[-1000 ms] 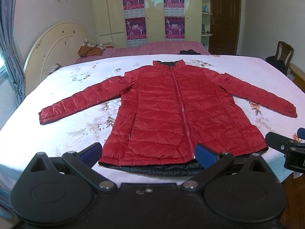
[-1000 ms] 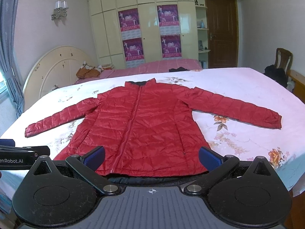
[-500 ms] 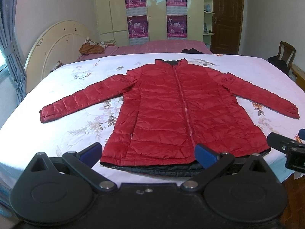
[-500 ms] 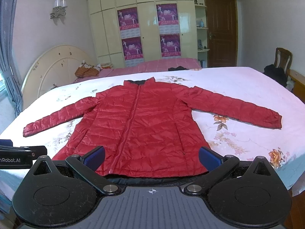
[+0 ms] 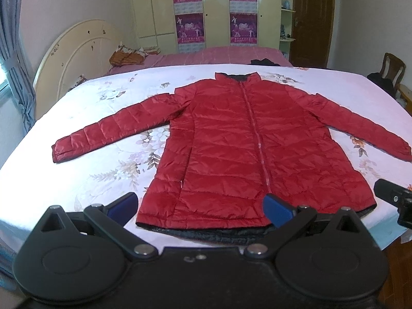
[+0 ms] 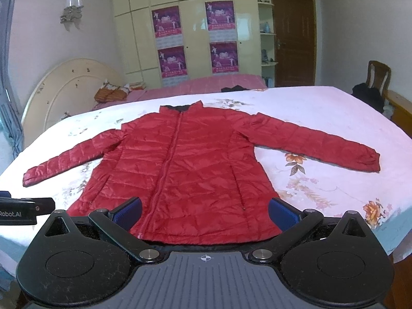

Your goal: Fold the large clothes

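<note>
A red quilted jacket (image 5: 239, 149) lies flat and zipped on the bed, collar away from me, both sleeves spread out; it also shows in the right wrist view (image 6: 185, 170). Its black lining peeks out at the hem. My left gripper (image 5: 199, 207) is open and empty, hovering just before the hem's left part. My right gripper (image 6: 206, 212) is open and empty above the hem's right part. Each gripper's body shows at the edge of the other's view.
The bed has a white floral sheet (image 5: 85, 170) and a cream headboard (image 5: 74, 59) at the left. A pink bed (image 5: 219, 54) with folded cloth stands behind. A wardrobe, a brown door and a wooden chair (image 6: 378, 77) line the far side.
Both grippers have moved slightly forward toward the jacket's hem, and the left view has shifted a little. The jacket has not moved.
</note>
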### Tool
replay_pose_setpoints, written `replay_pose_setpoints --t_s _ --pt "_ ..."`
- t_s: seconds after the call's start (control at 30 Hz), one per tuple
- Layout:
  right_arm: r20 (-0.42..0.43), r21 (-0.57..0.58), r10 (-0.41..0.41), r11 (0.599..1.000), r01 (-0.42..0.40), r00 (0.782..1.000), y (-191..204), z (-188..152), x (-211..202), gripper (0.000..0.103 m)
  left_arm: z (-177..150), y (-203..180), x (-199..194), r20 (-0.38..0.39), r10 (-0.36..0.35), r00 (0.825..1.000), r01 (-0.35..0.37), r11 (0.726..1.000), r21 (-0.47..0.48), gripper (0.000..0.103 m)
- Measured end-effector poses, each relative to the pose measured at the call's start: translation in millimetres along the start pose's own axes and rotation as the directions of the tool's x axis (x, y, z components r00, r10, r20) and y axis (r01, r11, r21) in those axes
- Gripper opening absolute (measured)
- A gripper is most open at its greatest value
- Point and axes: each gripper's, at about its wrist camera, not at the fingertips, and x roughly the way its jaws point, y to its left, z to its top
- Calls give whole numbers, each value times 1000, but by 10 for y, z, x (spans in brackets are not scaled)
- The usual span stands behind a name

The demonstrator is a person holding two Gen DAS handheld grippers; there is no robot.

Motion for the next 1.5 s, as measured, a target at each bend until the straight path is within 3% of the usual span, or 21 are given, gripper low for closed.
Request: replay_pose_setpoints --t_s 0.43,0.73,0.97,1.23,1.5 --pt "-40 62 -63 996 65 997 -172 212 639 103 387 100 700 -44 16 999 -15 1000 3 103" --pt "-57 132 -155 978 161 986 -278 454 1222 103 797 234 1412 -68 -19 997 20 1000 13 103" --pt "-64 204 -250 944 258 966 -466 687 1611 103 1107 330 1967 -78 -41 996 43 999 24 102" --pt "-89 252 -336 903 347 938 -986 807 1850 103 1271 246 2448 -107 -48 993 48 999 -4 101" --pt "-160 306 -387 855 419 908 -1938 821 2144 103 1347 -83 2773 -140 4 990 -9 1000 -30 98"
